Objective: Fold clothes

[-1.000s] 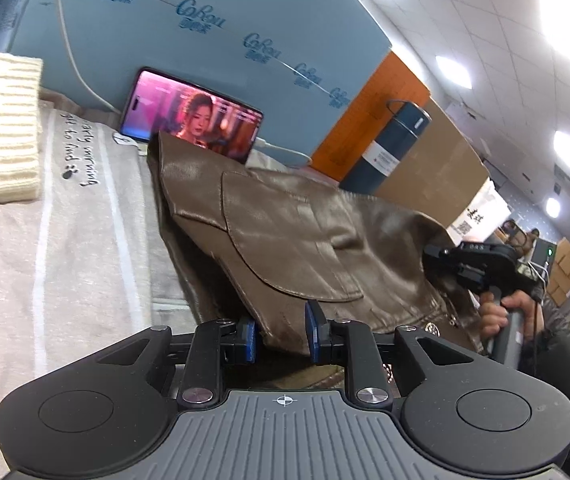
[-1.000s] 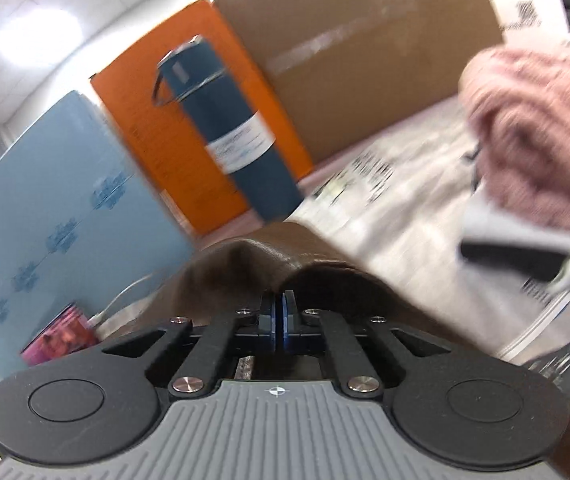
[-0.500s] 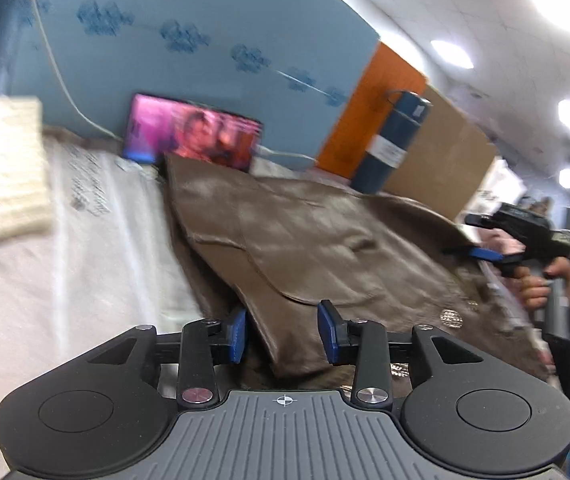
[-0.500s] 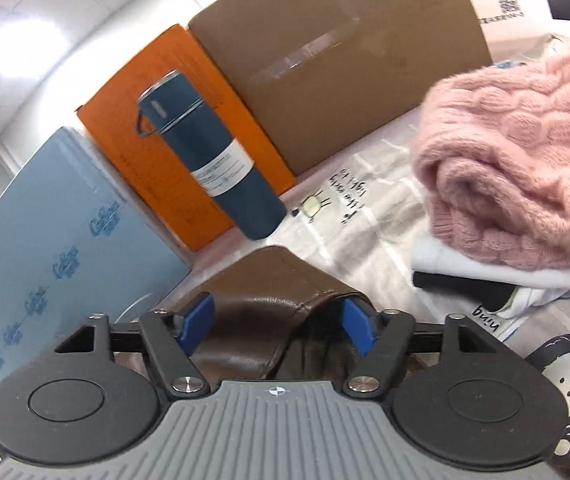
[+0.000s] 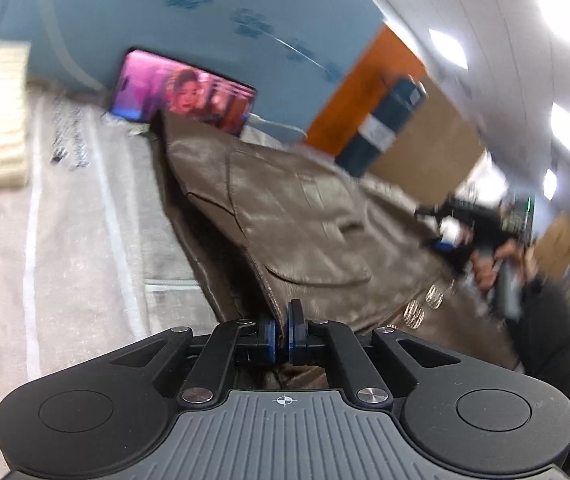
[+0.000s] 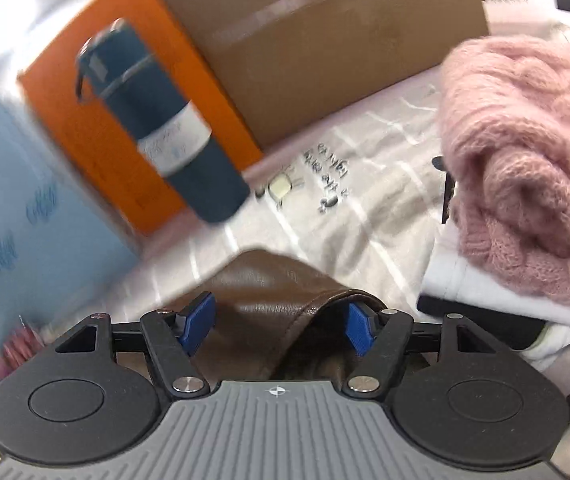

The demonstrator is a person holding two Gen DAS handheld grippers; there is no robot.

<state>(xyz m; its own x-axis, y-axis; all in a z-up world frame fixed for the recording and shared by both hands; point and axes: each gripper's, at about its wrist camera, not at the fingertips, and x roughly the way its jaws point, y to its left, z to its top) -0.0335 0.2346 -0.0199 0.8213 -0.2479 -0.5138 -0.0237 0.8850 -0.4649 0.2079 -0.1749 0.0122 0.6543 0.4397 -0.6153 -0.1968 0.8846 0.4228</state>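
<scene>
My left gripper [image 5: 281, 330] has just clamped the brown jacket [image 5: 301, 216] hem while my right gripper [image 6: 281, 326] stays spread apart, so I can fold next.

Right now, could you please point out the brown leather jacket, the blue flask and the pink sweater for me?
brown leather jacket [image 5: 301, 216]: left wrist view, on its chest pocket flap.
blue flask [image 6: 173, 136]: right wrist view, on its white label band.
pink sweater [image 6: 525, 160]: right wrist view, on the cable-knit top of the folded pile.
</scene>
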